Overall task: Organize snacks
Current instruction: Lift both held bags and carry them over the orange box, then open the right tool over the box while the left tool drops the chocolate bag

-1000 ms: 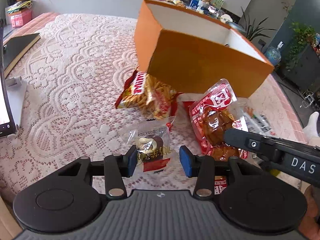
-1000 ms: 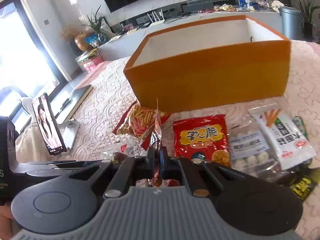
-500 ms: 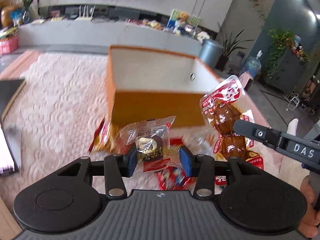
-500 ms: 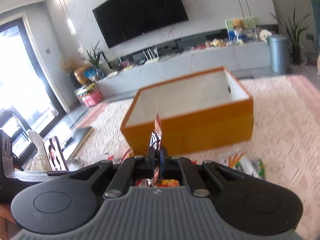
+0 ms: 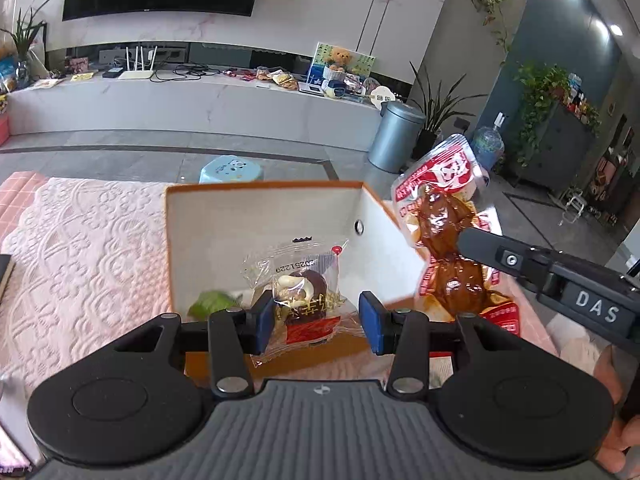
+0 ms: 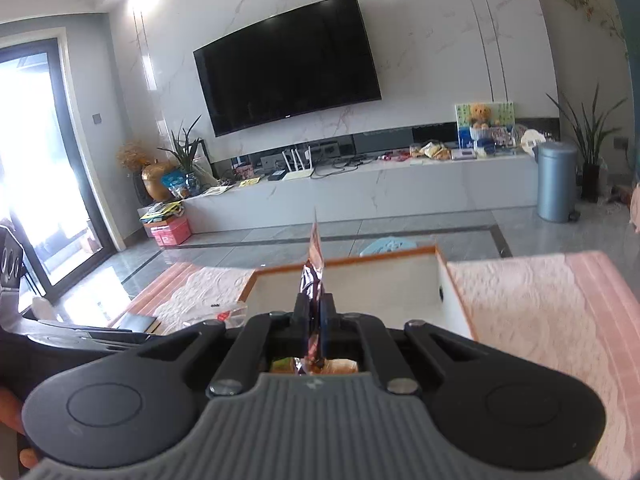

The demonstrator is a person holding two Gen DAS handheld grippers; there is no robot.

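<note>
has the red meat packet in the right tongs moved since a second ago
Yes. The red meat packet went from the tablecloth up beside the orange box rim, pinched in the right tongs.

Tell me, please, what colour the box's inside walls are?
White; the box is orange outside, best seen in the left wrist view.

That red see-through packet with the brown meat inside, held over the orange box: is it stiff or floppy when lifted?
The red clear-film packet of brown meat probably flops: its film looks crinkled and bends around the right gripper, which pinches it edge-on. The lumpy contents suggest some weight for its size. The glossy film may be slippery, so a loose grip could let it slide.
</note>
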